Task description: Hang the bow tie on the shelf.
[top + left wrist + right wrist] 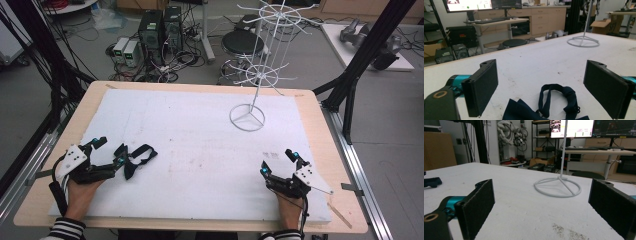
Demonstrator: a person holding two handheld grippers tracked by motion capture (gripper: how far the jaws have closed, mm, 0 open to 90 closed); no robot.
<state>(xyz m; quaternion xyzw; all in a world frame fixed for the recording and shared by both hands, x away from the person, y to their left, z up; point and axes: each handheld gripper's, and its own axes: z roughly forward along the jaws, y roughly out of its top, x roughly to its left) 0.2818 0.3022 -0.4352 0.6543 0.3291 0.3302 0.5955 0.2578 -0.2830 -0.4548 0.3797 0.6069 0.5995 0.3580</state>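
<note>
A dark bow tie with its strap loop (136, 158) lies flat on the white mat at the near left. My left gripper (111, 151) is open, its jaws spread to either side of the near part of the bow tie (556, 105), which lies low between them without touching. A white wire display stand (256, 67) rises from a ring base at the far right of the mat. My right gripper (278, 161) rests open at the near right, nothing between its jaws, pointing at the stand's base (558, 186). A dark scrap of the bow tie (432, 182) shows at the far left.
The white foam mat (200, 150) covers a wooden table (320, 125). A black frame post (365, 60) stands off the right edge. Behind the table are computer boxes (160, 30), a stool (239, 42) and cables on the floor.
</note>
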